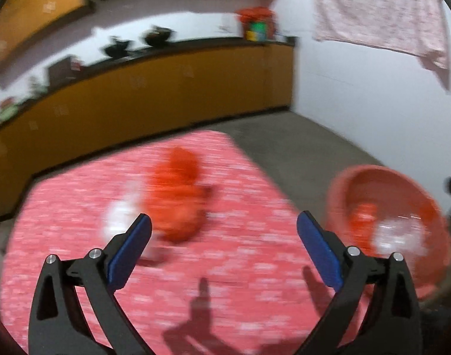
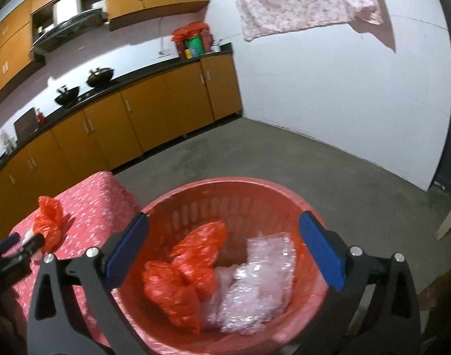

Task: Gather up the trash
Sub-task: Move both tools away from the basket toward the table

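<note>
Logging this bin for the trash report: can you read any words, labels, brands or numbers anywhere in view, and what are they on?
No text can be read.
Green and yellow packages on the black countertop: print too small and blurred.
Red crumpled plastic bag in the red slotted plastic basket: no print visible.
Clear bubble wrap in the basket: no print visible.
Red plastic bag on the red patterned tablecloth: no print visible.

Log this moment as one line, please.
left gripper: open, above orange bag on table | right gripper: open, empty, over basket | basket: orange bag, clear plastic

Black angular tongs (image 1: 224,227), blue finger pads (image 1: 130,250), silver screws (image 1: 94,253)
</note>
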`<state>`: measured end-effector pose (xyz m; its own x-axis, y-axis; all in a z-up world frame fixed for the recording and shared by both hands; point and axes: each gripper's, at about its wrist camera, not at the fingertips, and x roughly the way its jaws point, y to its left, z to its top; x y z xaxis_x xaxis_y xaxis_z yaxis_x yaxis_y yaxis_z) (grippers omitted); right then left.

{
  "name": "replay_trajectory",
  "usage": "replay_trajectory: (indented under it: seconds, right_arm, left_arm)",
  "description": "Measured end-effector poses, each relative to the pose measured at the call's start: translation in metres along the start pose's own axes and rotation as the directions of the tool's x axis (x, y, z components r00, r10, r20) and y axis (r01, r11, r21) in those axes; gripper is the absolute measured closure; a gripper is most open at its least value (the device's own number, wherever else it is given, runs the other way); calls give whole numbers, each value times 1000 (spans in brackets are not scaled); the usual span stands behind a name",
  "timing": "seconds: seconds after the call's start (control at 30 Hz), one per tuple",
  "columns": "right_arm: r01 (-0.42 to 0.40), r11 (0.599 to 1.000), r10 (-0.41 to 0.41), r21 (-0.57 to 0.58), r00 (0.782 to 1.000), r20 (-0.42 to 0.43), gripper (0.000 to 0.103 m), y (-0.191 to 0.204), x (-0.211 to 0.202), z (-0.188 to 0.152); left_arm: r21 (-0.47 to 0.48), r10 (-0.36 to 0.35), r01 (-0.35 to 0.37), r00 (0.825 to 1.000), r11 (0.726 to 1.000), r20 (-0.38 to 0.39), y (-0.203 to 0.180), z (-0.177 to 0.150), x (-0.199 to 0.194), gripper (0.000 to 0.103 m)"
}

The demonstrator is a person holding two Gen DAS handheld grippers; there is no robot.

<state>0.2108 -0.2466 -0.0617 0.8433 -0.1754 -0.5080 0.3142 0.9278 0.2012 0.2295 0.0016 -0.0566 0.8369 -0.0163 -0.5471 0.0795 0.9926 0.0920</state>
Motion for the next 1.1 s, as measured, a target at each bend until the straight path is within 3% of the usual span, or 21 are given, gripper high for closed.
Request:
replay_trajectory:
  seconds: [0.13,0.23,0.4,0.7,1.0,1.1]
  right_arm:
    - [-43,999,43,-19,999,-4,4,24,3,-1]
    - [-75,997,74,-35,997,-10,4,41,7,-3]
    - [-115,989,113,-94,993,-25,4,73,11,-6]
    - [-166,973,162,-159,986,-39,4,106,13,-6]
    - [-205,958,200,-202,979,-43,4,137,13,-5]
    - [-222,950,218,-218,975,-46,4,150,14,-5]
  left_arm:
    - [-67,146,-148,989,987,-33,51,0,19,5]
    - [-118,183,-192,980,974,-84,77,-1,35,6]
    - [-166,144,-167,979,972,-143,90,2,60,19]
    - [-134,104,-124,984,983,-147,80,2,69,20]
    - [-152,97,-128,975,980,-200,91,0,80,63]
    - [-153,102,-134,975,979,-199,104,-3,77,69]
